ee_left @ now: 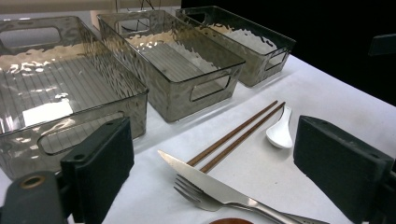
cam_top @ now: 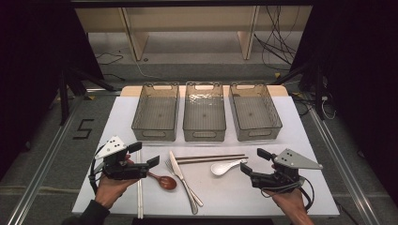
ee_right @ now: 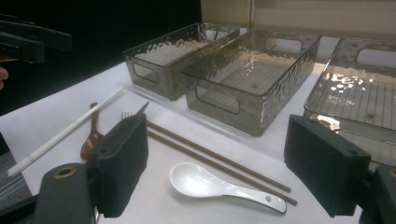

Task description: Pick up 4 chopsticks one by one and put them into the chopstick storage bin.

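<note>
Three clear grey bins stand in a row at the back: left (cam_top: 155,135), middle (cam_top: 204,136), right (cam_top: 257,133), with nothing inside. In front lie brown chopsticks (cam_top: 211,158), a white spoon (cam_top: 223,167), a knife (cam_top: 180,176), a fork (cam_top: 170,165), a wooden spoon (cam_top: 165,182) and white chopsticks (cam_top: 139,197). My left gripper (cam_top: 145,154) hovers open above the wooden spoon's handle. My right gripper (cam_top: 254,161) stays open just right of the white spoon (ee_right: 205,183). Between the left jaws I see the knife (ee_left: 205,179) and brown chopsticks (ee_left: 238,135).
The white table top (cam_top: 305,140) ends close to the person's hands at the front. Metal rails run along both sides of it. Beyond the bins are a wooden shelf frame (cam_top: 136,42) and loose cables on the floor.
</note>
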A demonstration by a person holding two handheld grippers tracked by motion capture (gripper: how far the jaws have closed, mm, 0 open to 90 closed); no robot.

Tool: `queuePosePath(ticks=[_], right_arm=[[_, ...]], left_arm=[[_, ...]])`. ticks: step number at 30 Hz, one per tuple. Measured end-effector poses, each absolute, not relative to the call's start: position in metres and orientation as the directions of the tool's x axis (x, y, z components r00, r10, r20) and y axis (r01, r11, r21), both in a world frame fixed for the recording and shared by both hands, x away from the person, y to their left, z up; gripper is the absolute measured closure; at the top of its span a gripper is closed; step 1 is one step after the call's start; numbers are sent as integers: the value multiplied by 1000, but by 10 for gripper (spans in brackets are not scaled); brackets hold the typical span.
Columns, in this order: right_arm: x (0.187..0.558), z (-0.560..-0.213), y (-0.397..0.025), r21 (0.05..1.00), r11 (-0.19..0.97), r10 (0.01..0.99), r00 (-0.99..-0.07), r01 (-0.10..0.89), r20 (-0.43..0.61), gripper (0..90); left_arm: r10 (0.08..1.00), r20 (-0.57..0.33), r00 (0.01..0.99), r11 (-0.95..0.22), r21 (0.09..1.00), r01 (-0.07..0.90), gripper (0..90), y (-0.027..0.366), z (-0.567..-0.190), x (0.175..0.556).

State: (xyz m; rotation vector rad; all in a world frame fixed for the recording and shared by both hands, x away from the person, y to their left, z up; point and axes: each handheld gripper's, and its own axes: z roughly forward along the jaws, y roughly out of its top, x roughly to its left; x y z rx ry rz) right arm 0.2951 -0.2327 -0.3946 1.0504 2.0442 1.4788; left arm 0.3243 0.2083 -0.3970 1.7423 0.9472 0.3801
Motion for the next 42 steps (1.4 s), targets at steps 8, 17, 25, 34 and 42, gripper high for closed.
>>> queuePosePath(ticks=[8,17,25,34,42], right_arm=[[295,-393,-234,929,154,768,-632,336,102,228],[295,-393,-233,928,157,767,-633,339,102,230],[296,-393,-234,923,160,765,-635,351,108,231],[297,-393,-232,919,172,760,-641,354,105,232],[297,-394,-231,916,173,757,-643,362,111,232]], left_arm=[[768,-212,605,-120,879,461,112,210,-398,327],[803,-199,562,-147,848,509,158,213,-393,328],[859,-207,468,-149,773,617,158,227,-390,328],[905,-159,393,-204,650,732,185,236,-406,334],[921,-149,359,-242,502,830,223,234,-428,343]])
